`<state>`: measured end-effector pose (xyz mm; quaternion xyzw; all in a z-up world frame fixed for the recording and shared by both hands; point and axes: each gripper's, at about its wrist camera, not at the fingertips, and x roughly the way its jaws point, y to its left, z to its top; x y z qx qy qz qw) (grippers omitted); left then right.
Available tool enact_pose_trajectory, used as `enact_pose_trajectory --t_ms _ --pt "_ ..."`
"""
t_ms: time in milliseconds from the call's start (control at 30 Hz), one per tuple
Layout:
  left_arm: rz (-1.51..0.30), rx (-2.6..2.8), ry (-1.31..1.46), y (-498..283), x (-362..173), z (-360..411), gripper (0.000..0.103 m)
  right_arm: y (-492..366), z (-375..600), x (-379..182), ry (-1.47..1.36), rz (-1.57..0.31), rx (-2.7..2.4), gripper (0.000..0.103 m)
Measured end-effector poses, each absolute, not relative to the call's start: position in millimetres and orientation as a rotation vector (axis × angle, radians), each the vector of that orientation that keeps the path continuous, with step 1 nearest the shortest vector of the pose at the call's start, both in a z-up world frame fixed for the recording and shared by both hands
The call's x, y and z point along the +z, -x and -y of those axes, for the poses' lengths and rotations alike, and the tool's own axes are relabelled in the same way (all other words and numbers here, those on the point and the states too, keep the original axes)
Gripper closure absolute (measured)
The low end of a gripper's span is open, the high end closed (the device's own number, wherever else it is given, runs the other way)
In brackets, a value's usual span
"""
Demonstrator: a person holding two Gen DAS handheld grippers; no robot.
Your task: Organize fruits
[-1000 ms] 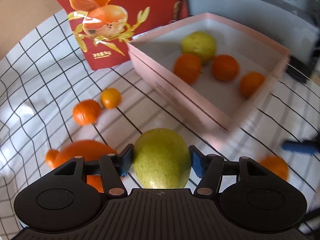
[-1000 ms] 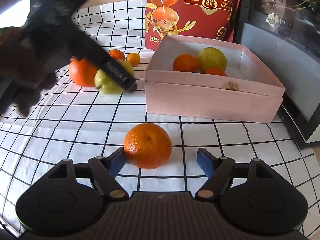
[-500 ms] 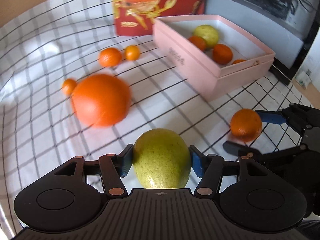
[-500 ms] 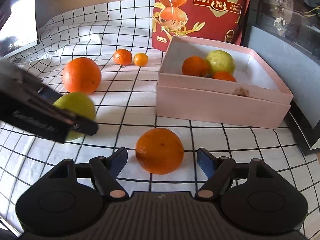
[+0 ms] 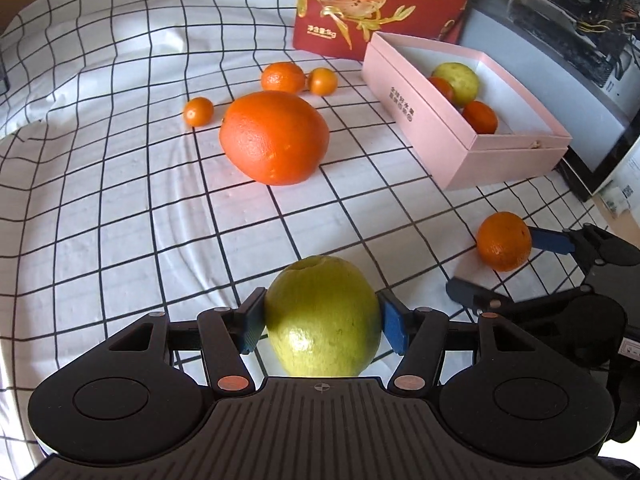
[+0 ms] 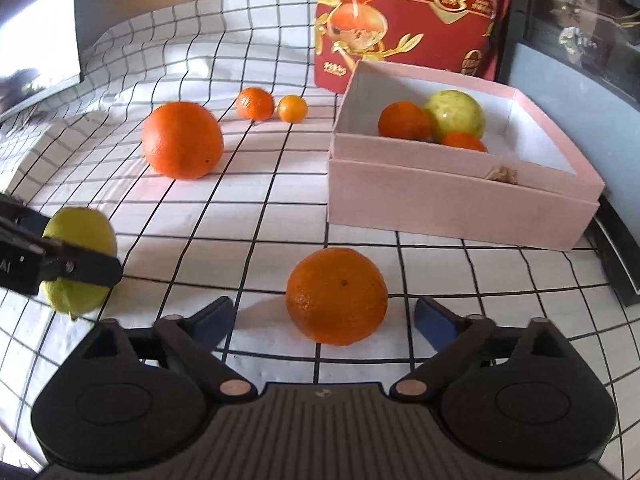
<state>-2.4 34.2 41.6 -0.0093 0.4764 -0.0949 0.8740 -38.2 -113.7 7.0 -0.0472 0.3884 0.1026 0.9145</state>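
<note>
My left gripper point(image 5: 323, 320) is shut on a green pear-like fruit point(image 5: 323, 318), both blue pads pressed on its sides; the same fruit point(image 6: 80, 256) shows at the left of the right wrist view. My right gripper point(image 6: 325, 318) has its jaws opening wide around a mandarin point(image 6: 337, 295) that sits on the cloth, pads clear of it; that mandarin point(image 5: 504, 241) also shows in the left wrist view. The pink box point(image 6: 460, 200) holds a green fruit point(image 6: 456, 114) and two mandarins. A large orange point(image 5: 274, 137) and three small citrus lie on the cloth.
A red printed bag point(image 6: 404, 20) stands behind the box. A dark monitor edge point(image 5: 600, 128) runs along the right side. The checked cloth point(image 5: 120, 200) covers the table, with a raised fold at the far left.
My left gripper swung away from the box with the green fruit, bringing the large orange and the other gripper into view. The right jaws spread wider around the mandarin.
</note>
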Motion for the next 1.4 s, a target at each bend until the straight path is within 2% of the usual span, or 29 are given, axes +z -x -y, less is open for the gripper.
enact_pose_trajectory --t_ms 700,767,900,1000,1100,1167,1233,1400 --pt "-0.937 -0.235 0.053 4 35 -42 0.038 34 115 11 0.116 -0.839 0.242 0.001" --pt "-0.931 -0.235 0.036 5 36 -39 0.039 35 117 13 0.106 -0.832 0.231 0.007" --pt "-0.938 -0.244 0.009 2 33 -30 0.039 35 124 16 0.062 -0.821 0.209 0.009" --pt "-0.917 -0.274 -0.004 9 37 -28 0.037 34 128 19 0.041 -0.813 0.197 0.016" --pt "-0.901 -0.296 0.0 14 40 -30 0.036 37 128 20 0.046 -0.808 0.203 0.029" --pt "-0.91 -0.298 0.005 11 37 -30 0.035 38 125 20 0.068 -0.812 0.203 0.052" --pt "-0.915 -0.293 0.001 8 34 -29 0.036 40 120 22 0.092 -0.806 0.204 0.055" --pt "-0.952 -0.304 0.004 4 26 -26 0.037 45 108 25 0.12 -0.804 0.213 0.055"
